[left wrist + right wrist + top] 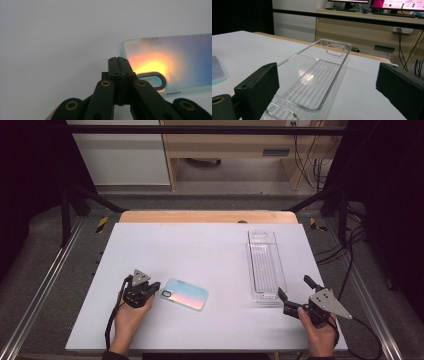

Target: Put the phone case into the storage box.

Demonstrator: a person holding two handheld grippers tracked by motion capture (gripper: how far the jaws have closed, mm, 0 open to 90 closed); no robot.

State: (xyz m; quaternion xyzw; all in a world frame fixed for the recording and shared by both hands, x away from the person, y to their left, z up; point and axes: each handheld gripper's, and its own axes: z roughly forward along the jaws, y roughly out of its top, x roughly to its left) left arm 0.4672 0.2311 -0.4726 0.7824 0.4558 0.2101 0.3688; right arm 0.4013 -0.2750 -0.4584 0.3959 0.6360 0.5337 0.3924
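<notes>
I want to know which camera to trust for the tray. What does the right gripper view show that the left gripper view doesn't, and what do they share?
Right gripper view: the clear plastic tray lying between the wide-open jaws of the right gripper, with a desk and monitors behind. Left gripper view: the left gripper shut, jaws pressed together with nothing between them, at the phone case's camera cutout. Both show the white table and the iridescent phone case.
</notes>
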